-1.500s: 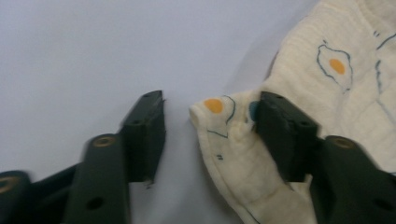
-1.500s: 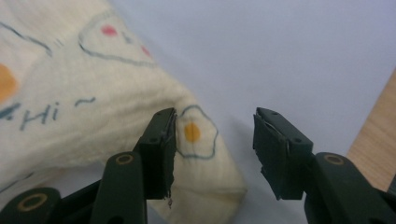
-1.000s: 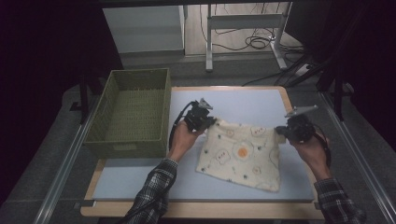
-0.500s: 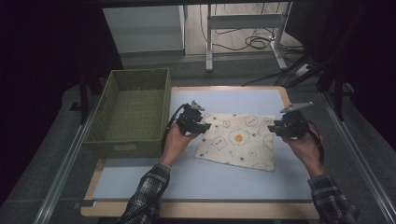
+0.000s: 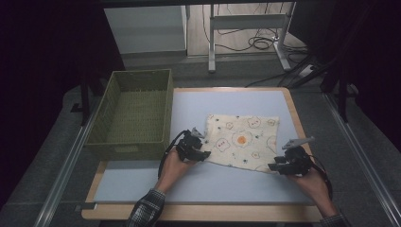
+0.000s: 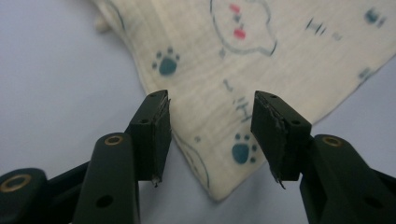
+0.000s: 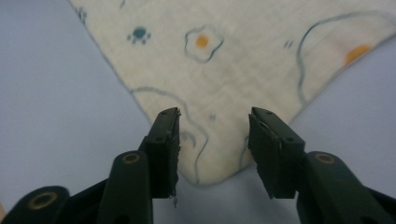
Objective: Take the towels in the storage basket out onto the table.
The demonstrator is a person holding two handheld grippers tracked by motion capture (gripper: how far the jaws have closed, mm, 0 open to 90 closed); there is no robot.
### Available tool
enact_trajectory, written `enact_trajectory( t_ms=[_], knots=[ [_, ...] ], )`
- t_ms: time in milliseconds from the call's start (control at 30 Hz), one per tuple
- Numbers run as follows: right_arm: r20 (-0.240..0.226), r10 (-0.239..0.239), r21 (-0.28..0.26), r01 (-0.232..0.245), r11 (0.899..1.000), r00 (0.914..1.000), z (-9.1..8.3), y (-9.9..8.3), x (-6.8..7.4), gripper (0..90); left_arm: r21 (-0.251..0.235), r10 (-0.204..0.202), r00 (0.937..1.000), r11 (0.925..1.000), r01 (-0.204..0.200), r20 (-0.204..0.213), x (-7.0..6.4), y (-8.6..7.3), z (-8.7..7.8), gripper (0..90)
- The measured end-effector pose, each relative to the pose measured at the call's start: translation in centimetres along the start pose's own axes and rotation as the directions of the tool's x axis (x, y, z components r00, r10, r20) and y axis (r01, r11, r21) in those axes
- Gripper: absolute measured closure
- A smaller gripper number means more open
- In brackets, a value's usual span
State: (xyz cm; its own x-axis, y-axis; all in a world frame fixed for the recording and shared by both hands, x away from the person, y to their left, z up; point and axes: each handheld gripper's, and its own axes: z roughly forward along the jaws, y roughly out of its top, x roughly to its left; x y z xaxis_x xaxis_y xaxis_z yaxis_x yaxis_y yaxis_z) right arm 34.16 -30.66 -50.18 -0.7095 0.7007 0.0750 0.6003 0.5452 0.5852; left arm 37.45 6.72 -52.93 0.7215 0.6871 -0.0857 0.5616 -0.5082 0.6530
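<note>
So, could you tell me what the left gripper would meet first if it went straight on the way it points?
Most likely the printed cloth: its near corner lies between the open jaws of the left gripper.

To the left of my left gripper, just beside it, stands a green woven basket (image 5: 135,113) with nothing in it, its near wall level with that hand and its long side running away from me. Under my grippers spreads the pale blue table (image 5: 227,101) with a light wooden edge. Beyond it, well away from both my grippers, a white cabinet (image 5: 144,28) stands on the floor, and to the right of that black cables (image 5: 257,43) lie coiled between metal frame legs (image 5: 211,42).
</note>
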Motion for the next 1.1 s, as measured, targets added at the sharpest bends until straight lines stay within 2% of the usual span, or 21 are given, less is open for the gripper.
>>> enact_trajectory(
  t_ms=[67,100,133,167,200,233,267,333,433,500,533,567,600,633,667,800,933,1000,1033,1067,1100],
  knots=[
    [0.019,-0.013,0.004,0.013,1.0,0.9997,0.3,-0.3,0.3,53.9,-0.006,0.0,0.9998,1.0,0.0,-0.018,-0.1,-0.1,0.0,53.7],
    [0.044,-0.025,-0.02,0.026,0.999,0.9987,0.3,-0.7,0.7,57.3,-0.009,-0.006,0.9996,0.9999,0.006,-0.026,-0.2,-0.2,0.0,53.7],
    [0.079,-0.031,-0.032,0.034,0.999,0.9964,0.3,-1.0,1.2,77.4,-0.019,-0.024,0.9995,0.9995,0.024,-0.02,-0.3,-0.3,0.0,65.8],
    [0.079,-0.031,-0.032,0.034,0.999,0.9964,0.3,-1.0,1.2,77.4,-0.019,-0.024,0.9995,0.9995,0.024,-0.02,-0.3,-0.3,0.0,73.3],
    [0.035,-0.029,-0.035,0.03,0.999,0.999,0.4,-1.0,1.4,88.0,-0.017,-0.024,0.9993,0.9995,0.025,0.03,-0.4,-0.3,-0.1,83.5],
    [0.035,-0.029,-0.035,0.03,0.999,0.999,0.4,-1.0,1.4,88.0,-0.017,-0.024,0.9993,0.9995,0.025,0.03,-0.4,-0.3,-0.1,87.6],
    [0.046,-0.033,-0.024,0.034,0.999,0.9984,0.3,-0.9,1.6,88.9,-0.006,0.008,0.9999,1.0,-0.008,0.012,-0.9,-0.3,-0.3,88.2],
    [0.053,-0.037,-0.015,0.038,0.999,0.9979,0.2,-0.8,1.7,88.9,-0.003,0.014,0.9997,0.9999,-0.014,0.018,-1.1,-0.3,-0.6,88.4],
    [0.043,-0.053,-0.035,0.055,0.998,0.9976,-1.2,-0.9,2.5,88.9,-0.035,0.003,0.9973,0.9994,-0.001,0.073,-1.9,-0.7,-2.6,87.9],
    [0.04,-0.056,-0.038,0.058,0.998,0.9976,-1.6,-1.0,2.8,88.9,-0.031,0.007,0.9965,0.9995,-0.004,0.084,-2.2,-1.0,-3.0,87.7],
    [0.022,-0.064,-0.033,0.065,0.997,0.9977,-2.2,-1.6,3.4,88.9,-0.024,0.01,0.9943,0.9997,-0.008,0.106,-2.8,-1.7,-3.5,87.4],
    [0.017,-0.067,-0.029,0.067,0.997,0.9976,-2.4,-1.9,3.7,88.9,-0.024,0.01,0.9943,0.9997,-0.008,0.106,-2.8,-1.7,-3.5,87.3],
    [0.007,-0.069,-0.024,0.069,0.997,0.9976,-2.7,-2.3,4.1,88.8,-0.018,0.009,0.9914,0.9998,-0.007,0.131,-3.4,-2.6,-4.0,87.1],
    [0.007,-0.069,-0.024,0.069,0.997,0.9976,-2.7,-2.3,4.1,88.8,-0.018,0.009,0.9914,0.9998,-0.007,0.131,-3.4,-2.6,-4.0,86.9],
    [-0.002,-0.08,-0.019,0.08,0.997,0.9968,-3.1,-3.1,4.8,88.8,-0.02,0.0,0.9884,0.9998,0.003,0.152,-3.9,-3.4,-4.3,86.8],
    [-0.024,-0.08,-0.024,0.08,0.997,0.9965,-3.7,-4.3,5.8,88.7,-0.014,0.002,0.9847,0.9999,0.0,0.174,-4.8,-4.6,-4.8,86.5],
    [-0.063,-0.064,0.003,0.064,0.998,0.996,-4.5,-6.0,7.1,88.2,0.007,0.024,0.9747,0.9996,-0.026,0.222,-6.6,-6.4,-5.7,85.3],
    [-0.07,-0.06,0.009,0.061,0.998,0.9958,-4.6,-6.4,7.3,87.5,0.007,0.028,0.9744,0.9995,-0.03,0.223,-6.8,-6.6,-5.8,82.5],
    [-0.083,-0.052,0.003,0.052,0.999,0.9952,-5.0,-6.8,7.4,80.4,-0.009,0.055,0.9822,0.9985,-0.054,0.179,-7.0,-6.5,-6.1,64.5],
    [-0.084,-0.046,-0.008,0.046,0.999,0.9954,-5.3,-6.8,7.2,76.6,-0.014,0.061,0.987,0.9981,-0.059,0.149,-6.7,-6.1,-6.2,60.0],
    [-0.084,-0.046,-0.008,0.046,0.999,0.9954,-5.3,-6.8,7.2,76.6,-0.014,0.061,0.987,0.9981,-0.059,0.149,-6.7,-6.1,-6.2,58.2]
  ],
)
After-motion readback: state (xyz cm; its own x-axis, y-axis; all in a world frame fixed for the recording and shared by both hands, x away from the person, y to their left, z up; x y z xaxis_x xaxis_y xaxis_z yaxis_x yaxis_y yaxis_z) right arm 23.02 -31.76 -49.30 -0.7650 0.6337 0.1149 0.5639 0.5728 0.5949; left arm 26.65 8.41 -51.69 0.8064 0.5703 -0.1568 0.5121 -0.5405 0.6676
